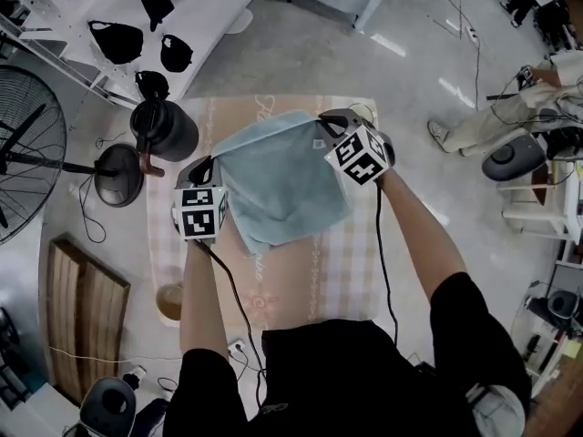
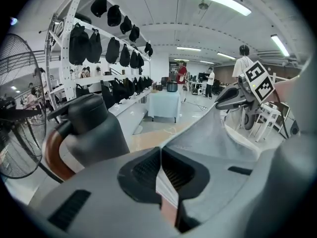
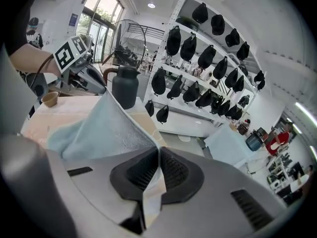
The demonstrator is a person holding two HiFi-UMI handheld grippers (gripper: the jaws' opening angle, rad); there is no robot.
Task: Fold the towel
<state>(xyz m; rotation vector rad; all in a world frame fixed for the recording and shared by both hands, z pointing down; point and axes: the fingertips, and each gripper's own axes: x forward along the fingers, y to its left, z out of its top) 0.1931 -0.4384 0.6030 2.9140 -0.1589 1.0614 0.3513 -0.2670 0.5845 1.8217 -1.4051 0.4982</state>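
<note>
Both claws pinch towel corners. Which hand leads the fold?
Right, probably. The right claw and left claw both clamp the towel, but the left one hangs close beside the jug, which may cramp its swing.

left tongs [image 2: 161,155] clamped on towel [image 2: 208,133], dark jug [image 2: 94,128] at left

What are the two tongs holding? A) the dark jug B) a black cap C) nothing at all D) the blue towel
D: the left tongs and the right tongs are each pinched shut on an edge of the blue towel, which hangs between them.
</note>
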